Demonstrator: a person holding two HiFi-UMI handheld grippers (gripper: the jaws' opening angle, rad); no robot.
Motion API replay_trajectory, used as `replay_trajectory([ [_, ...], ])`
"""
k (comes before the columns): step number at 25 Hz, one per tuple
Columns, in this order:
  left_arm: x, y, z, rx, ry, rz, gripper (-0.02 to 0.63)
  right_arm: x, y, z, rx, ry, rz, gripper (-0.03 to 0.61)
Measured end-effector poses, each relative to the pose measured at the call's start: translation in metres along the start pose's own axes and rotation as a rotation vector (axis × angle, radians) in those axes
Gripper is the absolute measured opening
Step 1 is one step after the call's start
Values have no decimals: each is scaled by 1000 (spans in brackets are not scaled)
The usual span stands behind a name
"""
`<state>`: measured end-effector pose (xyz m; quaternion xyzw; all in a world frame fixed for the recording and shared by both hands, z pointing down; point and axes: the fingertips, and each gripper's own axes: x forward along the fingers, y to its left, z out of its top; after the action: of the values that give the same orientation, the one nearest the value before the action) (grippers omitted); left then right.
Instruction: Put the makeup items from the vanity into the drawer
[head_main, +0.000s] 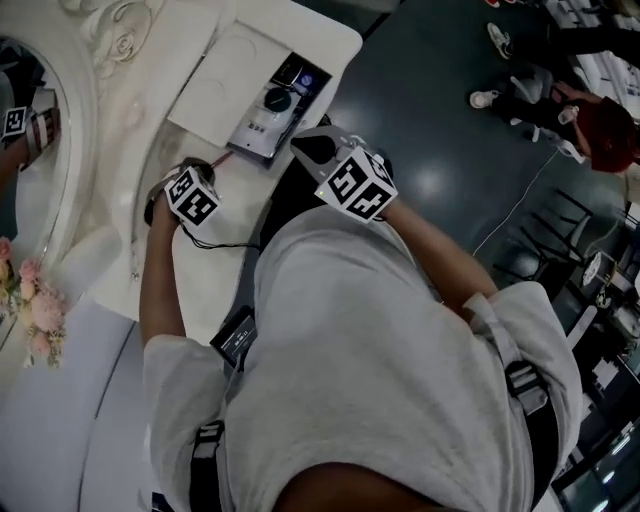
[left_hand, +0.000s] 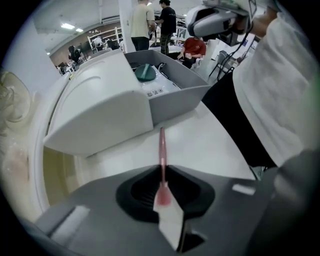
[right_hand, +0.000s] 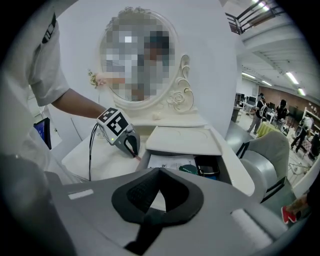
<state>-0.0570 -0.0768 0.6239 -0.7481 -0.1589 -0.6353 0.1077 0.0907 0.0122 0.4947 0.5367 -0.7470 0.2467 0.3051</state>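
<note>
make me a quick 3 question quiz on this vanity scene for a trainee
1. True or false: the right gripper holds something.
2. The left gripper is shut on: A a pink stick; B a brush; C a sponge.
3. Fill in: the drawer is ____ (open or shut).
Key: 1 false; 2 A; 3 open.

Open lab hall: strip lights (right_hand: 292, 77), shelving (left_hand: 102, 41), vanity (head_main: 320, 40)
</note>
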Motion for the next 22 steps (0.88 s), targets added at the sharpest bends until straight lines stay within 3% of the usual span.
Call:
replay_trajectory([
  [8,-8,-3,-6,-46,37,43,44,1,-1,3,-27,-18,46,-2],
  [22,-56,-2,15,-205,-75,246,44,9,2,14,-119,-44,167,-2],
])
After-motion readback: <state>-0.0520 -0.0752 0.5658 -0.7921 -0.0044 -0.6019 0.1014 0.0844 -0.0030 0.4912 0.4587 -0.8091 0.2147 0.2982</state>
